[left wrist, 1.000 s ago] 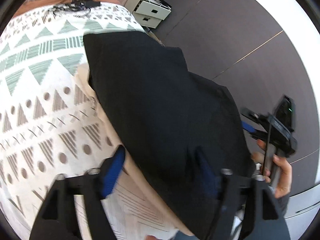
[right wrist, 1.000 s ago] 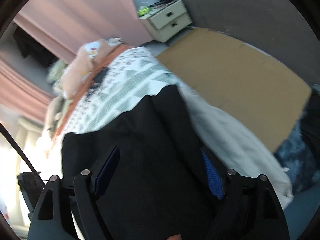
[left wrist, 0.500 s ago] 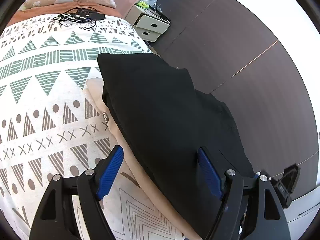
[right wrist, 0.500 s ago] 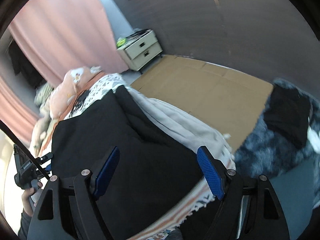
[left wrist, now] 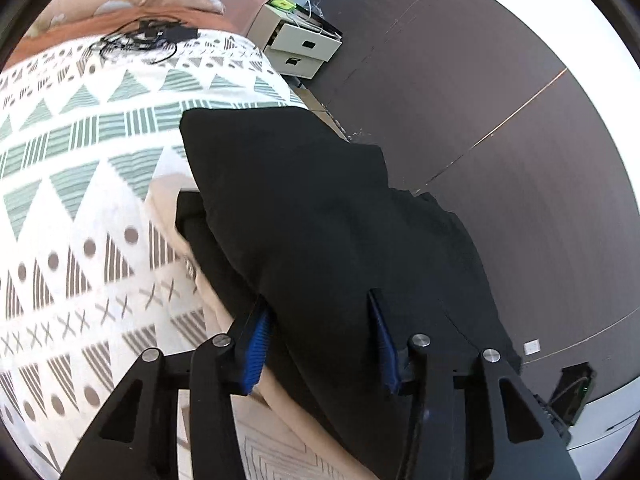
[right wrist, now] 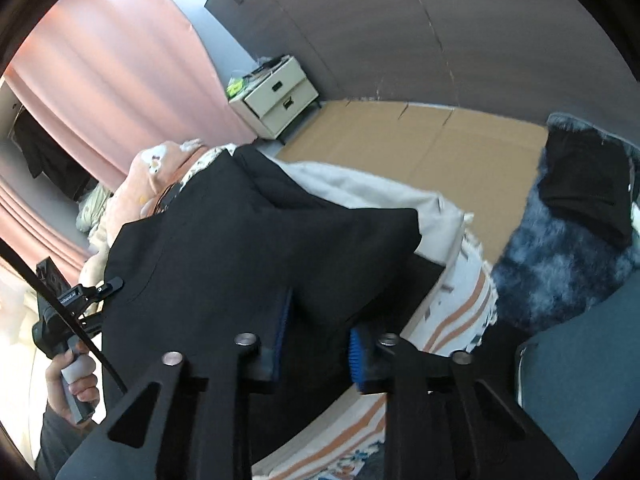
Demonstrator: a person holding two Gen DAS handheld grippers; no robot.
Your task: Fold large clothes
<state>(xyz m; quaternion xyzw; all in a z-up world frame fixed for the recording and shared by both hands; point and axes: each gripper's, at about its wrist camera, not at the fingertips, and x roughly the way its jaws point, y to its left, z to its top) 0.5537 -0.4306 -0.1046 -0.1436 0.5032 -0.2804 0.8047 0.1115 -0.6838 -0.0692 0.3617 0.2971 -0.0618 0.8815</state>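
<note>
Garment [left wrist: 320,216]: soft, limp, light. Both jaws have just been closing; you now pinch its 6 o'clock hem.

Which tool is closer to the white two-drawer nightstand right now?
Hard to call from these views. The left tool and the right tool both sit at the near edge of the black garment, with the nightstand far beyond it.

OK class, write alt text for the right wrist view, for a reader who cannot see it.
The right gripper, its jaws just closing, pinches the near edge of a black garment spread over a bed. Behind stand a cream nightstand and pink curtain; a hand holds the left gripper at left.
</note>
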